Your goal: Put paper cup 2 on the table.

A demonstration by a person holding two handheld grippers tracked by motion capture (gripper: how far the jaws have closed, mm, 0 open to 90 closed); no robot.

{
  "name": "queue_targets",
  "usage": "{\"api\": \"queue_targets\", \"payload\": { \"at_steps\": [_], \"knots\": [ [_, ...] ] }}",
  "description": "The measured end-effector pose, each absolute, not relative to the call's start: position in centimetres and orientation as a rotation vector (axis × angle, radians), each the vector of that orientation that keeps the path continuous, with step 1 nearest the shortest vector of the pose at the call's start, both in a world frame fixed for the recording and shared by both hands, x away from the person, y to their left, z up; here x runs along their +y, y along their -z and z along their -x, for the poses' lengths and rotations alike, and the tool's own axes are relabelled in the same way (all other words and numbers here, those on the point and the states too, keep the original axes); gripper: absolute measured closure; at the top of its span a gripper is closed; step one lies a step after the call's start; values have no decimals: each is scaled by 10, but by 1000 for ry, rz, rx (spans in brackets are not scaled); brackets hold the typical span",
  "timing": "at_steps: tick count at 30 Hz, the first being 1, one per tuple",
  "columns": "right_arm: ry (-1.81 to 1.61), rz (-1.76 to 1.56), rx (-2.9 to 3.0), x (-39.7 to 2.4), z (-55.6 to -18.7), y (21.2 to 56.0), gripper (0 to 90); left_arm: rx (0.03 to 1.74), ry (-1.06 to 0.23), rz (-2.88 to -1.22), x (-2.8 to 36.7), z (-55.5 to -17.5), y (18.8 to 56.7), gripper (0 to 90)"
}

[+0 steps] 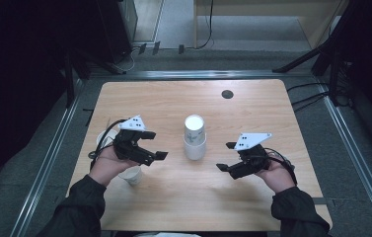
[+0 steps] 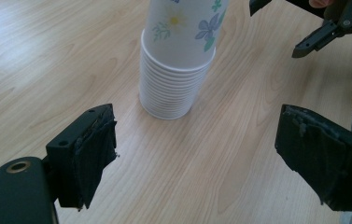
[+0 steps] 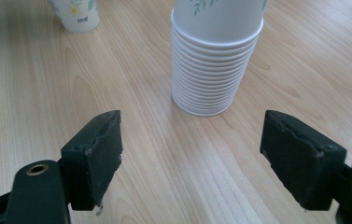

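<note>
Stack of paper cups (image 1: 194,137) stands upright near the middle of the wooden desk (image 1: 252,207), rims down, top cup printed with flowers. Left gripper (image 1: 155,148) is held just left of the stack, pointing toward it; in the left gripper view its fingers (image 2: 89,154) are spread wide with bare desk between them, stack ahead and apart from both pads. Right gripper (image 1: 225,157) sits on the other side of the stack, also aimed at it; fingers (image 3: 100,149) spread, nothing pinched, stack ahead and clear of the pads. A single cup (image 1: 131,174) stands on the desk beneath the left hand (image 1: 105,165); another cup's edge (image 1: 102,138) shows behind that gripper.
</note>
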State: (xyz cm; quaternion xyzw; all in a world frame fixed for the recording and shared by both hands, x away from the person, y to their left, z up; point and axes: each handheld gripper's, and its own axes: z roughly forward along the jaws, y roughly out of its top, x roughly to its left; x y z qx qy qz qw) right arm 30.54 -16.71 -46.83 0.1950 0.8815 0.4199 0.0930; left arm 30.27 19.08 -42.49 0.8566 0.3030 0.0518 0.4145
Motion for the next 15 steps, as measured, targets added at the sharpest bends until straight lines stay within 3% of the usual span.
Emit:
{"api": "queue_targets", "payload": {
  "at_steps": [15],
  "knots": [
    [-1274, -580, 2621, -161, -298, 471, 211, 724, -125, -2133, 154, -298, 428, 125]
  ]
}}
